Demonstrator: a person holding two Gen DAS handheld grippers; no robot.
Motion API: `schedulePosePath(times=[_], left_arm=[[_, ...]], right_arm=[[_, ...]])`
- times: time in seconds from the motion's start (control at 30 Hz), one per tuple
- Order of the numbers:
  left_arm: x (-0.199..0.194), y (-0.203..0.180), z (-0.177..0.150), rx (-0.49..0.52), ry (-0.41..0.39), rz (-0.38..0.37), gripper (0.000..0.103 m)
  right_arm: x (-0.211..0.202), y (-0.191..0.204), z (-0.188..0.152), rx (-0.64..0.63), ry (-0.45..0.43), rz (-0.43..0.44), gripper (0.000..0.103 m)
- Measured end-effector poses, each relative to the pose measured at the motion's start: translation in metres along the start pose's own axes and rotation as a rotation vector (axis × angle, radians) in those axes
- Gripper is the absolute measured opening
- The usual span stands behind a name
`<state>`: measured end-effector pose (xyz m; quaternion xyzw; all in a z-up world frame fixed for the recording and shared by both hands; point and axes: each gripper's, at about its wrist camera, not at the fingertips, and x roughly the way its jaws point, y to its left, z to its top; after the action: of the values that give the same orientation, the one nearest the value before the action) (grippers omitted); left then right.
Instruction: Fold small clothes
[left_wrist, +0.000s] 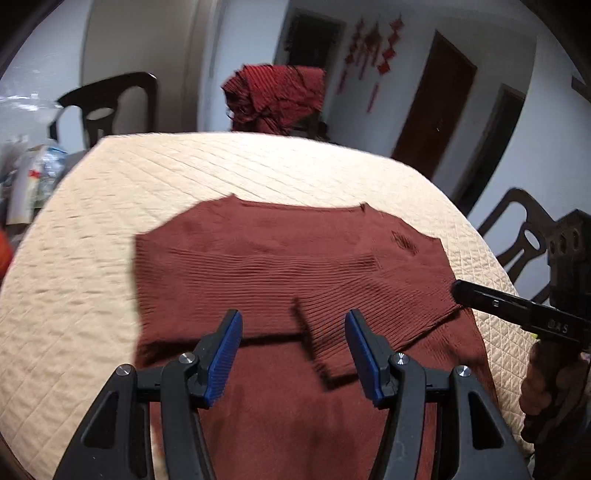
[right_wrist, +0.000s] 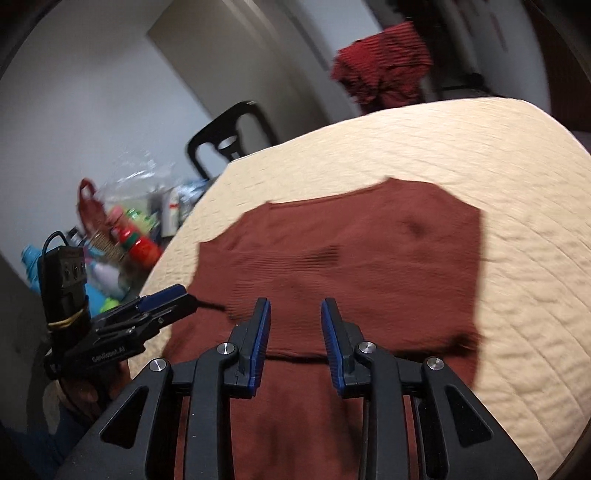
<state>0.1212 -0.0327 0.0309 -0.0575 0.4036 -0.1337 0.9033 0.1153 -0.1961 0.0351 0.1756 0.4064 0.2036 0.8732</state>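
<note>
Both the left tool (left_wrist: 293, 349) and the right tool (right_wrist: 295, 338) were held parted and empty just above the near fold of the brown knitted top (left_wrist: 291, 258), spread ahead on the quilted bench (left_wrist: 92, 258); a further fold was judged next, needing both near corners gripped.

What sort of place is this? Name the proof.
Most likely a home dining room: a round table under a cream quilted cover, dark wooden dining chairs, and red paper decorations on the white wall by brown doors.
</note>
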Motion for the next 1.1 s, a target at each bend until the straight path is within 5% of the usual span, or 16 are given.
schedulePosePath(times=[0.07, 0.13, 0.27, 0.43, 0.73, 0.87, 0.97, 1.1], left_arm=[[0.016, -0.004, 0.002, 0.003, 0.035, -0.026, 0.054], [0.033, -0.008, 0.001, 0.01, 0.083, -0.042, 0.031], [0.039, -0.019, -0.003, 0.061, 0.083, -0.025, 0.028], [0.042, -0.02, 0.0, 0.06, 0.084, -0.024, 0.005], [0.0, -0.026, 0.039, 0.095, -0.105, -0.104, 0.004], [0.036, -0.005, 0.038, 0.051, 0.009, -0.062, 0.004], [0.056, 0.007, 0.026, 0.032, 0.087, -0.036, 0.005], [0.045, 0.014, 0.024, 0.014, 0.05, 0.006, 0.009]], right_arm=[[-0.003, -0.009, -0.002, 0.03, -0.003, -0.005, 0.029], [-0.006, -0.014, -0.006, 0.046, -0.005, -0.017, 0.029], [-0.009, -0.02, -0.008, 0.05, -0.01, -0.023, 0.029], [-0.011, -0.029, -0.009, 0.066, -0.021, -0.015, 0.029], [-0.019, -0.044, -0.001, 0.087, -0.085, -0.048, 0.029], [-0.001, -0.057, -0.004, 0.103, -0.007, -0.151, 0.029], [-0.002, -0.056, -0.004, 0.089, -0.009, -0.147, 0.029], [-0.009, -0.05, -0.001, 0.06, -0.032, -0.155, 0.029]])
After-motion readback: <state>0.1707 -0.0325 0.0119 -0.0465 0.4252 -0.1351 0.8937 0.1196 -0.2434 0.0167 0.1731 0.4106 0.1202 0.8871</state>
